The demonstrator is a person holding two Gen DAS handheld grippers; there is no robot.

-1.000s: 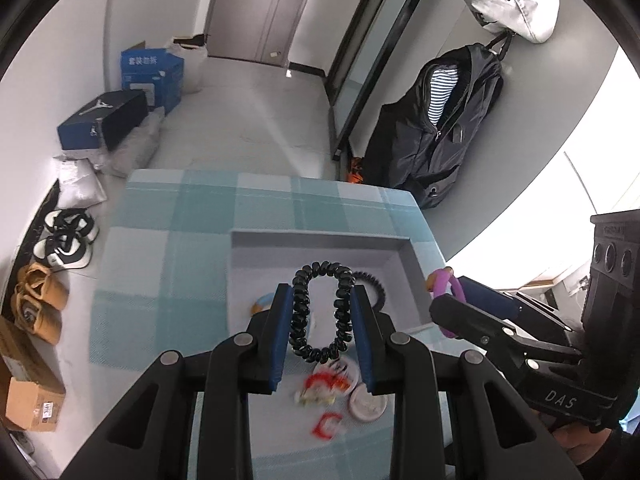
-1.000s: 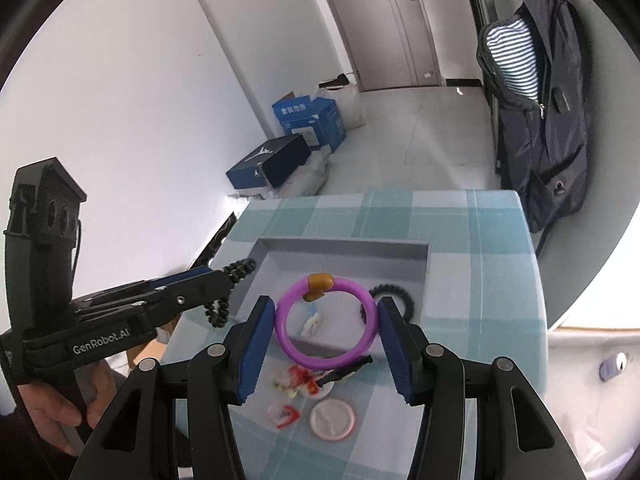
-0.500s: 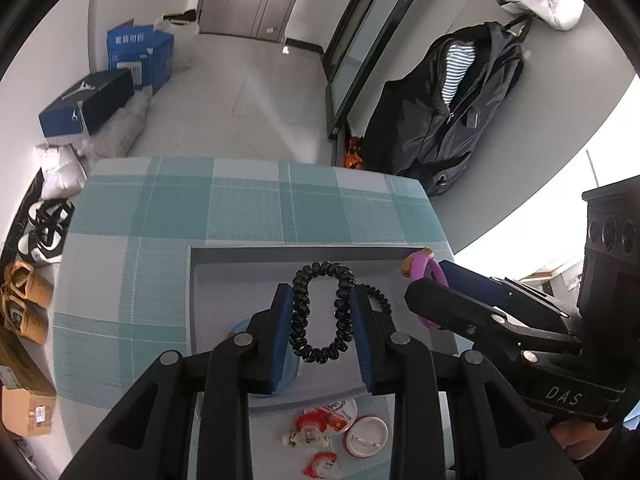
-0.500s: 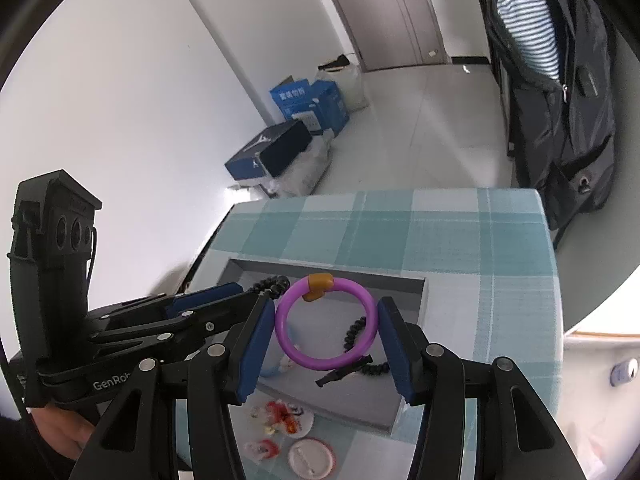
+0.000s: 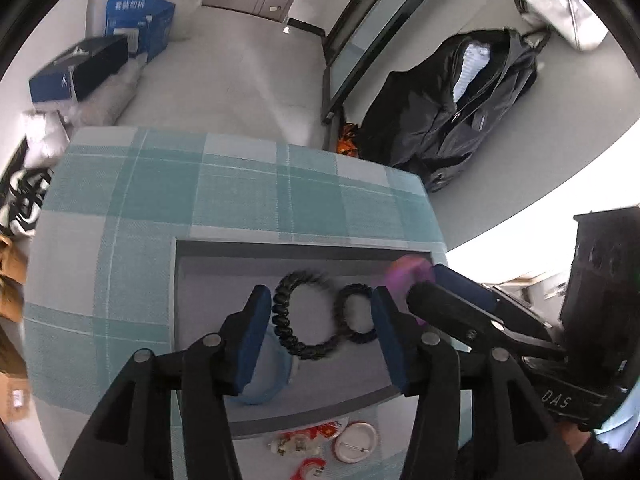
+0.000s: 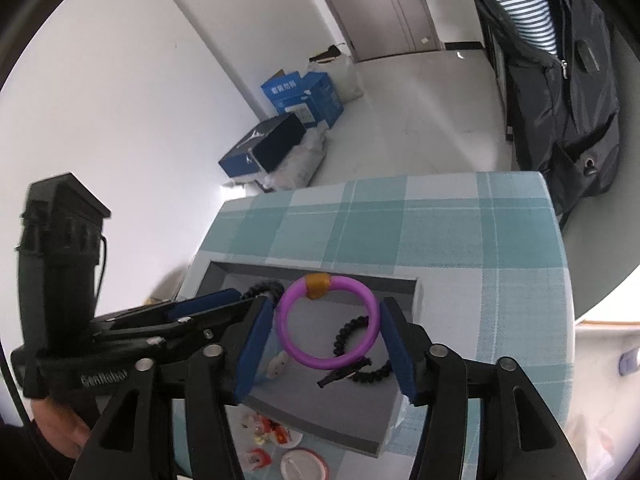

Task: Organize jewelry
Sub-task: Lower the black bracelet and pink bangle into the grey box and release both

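- Our left claw, low in the middle of the left wrist view, has just been opening. Its blue pads now stand apart and clear of the black spiral hair tie, which was pinched between them a moment ago and now lies loose between them, in the grey tray.
- Our right claw has likewise been opening. The purple ring with the amber bead sits between its pads with a gap showing on both sides, so we judge it released or all but released. Whether it rests on the tray floor yet we cannot tell.
- We read this as both pieces being delivered, with that step of the tidying near done.
- Tray contents: the spiral tie, a smaller black coil tie touching it on the right, a pale blue round piece partly under our left pad, and a small black clip.
- Outside the tray, on the checked tabletop at the bottom of the frame, lie a round pin badge and red-and-white trinkets, not yet sorted.
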